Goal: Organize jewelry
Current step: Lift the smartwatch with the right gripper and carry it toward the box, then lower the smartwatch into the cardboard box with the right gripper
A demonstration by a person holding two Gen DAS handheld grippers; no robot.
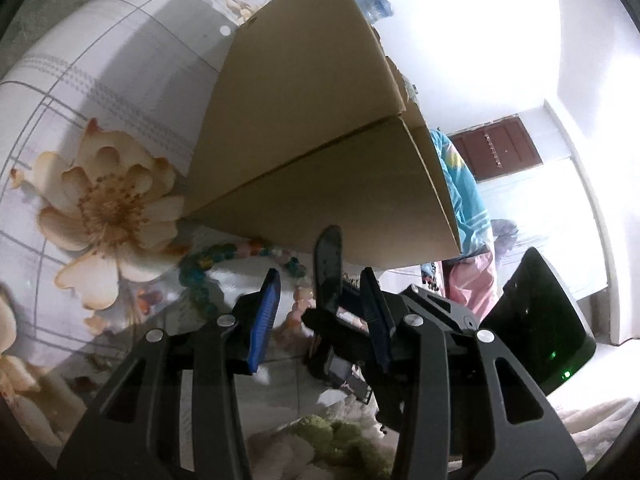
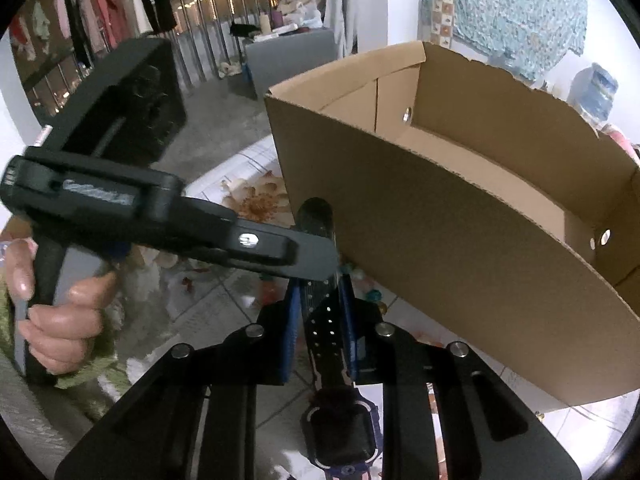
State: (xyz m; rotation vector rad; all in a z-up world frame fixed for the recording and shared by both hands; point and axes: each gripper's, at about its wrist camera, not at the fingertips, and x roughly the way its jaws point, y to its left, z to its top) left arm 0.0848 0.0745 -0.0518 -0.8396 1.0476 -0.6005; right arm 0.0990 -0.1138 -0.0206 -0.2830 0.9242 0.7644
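My right gripper (image 2: 321,292) is shut on the perforated strap of a black wristwatch (image 2: 340,436), whose face lies near its base. The strap's free end (image 1: 328,264) stands between the blue pads of my left gripper (image 1: 320,280), which is open; the left pad is clear of it. In the right wrist view a hand (image 2: 60,320) holds the left gripper (image 2: 312,262), its finger crossing the strap tip. A string of coloured beads (image 1: 224,258) lies on the floral cloth by the open cardboard box (image 2: 440,240).
The cardboard box (image 1: 312,120) stands close ahead on the flowered tablecloth (image 1: 100,200). Pink beads (image 1: 300,304) lie beneath the left fingers. The right tool's black housing (image 1: 540,320) is at the right. A water bottle (image 2: 596,88) stands behind the box.
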